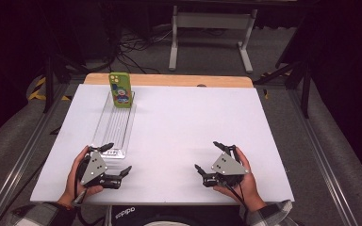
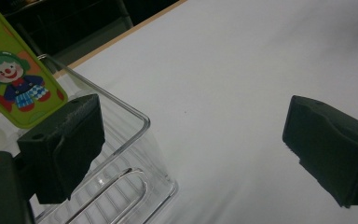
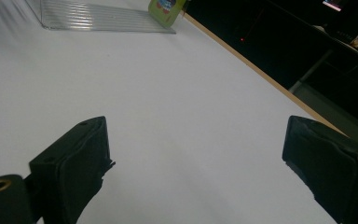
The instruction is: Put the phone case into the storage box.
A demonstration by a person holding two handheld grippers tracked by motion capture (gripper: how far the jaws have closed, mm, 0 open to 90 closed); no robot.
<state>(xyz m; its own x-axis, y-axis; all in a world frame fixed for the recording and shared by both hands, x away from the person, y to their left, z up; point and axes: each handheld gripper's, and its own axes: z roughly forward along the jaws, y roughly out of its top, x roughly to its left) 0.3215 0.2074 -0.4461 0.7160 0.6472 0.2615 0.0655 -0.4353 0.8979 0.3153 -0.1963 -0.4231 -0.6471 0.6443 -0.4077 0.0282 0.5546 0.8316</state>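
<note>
Both sets of tongs are spread wide and holding nothing. The left tongs sit right at the near end of the clear ribbed tray, one jaw looks to be over its corner in the left gripper view, while the right tongs rest well apart on bare bench.

The thing to go for looks like the green phone case with the clown on it, standing upright and leaning at the far end of the tray. It's straight ahead of the left tongs, down the tray's long axis, which runs away from the person. So the left hand is clearly the nearer one; my guess is it reaches forward along the tray.

Bench is plain white with a wood edge at the back. Dark room behind, cables on the floor, a white table frame further off.
</note>
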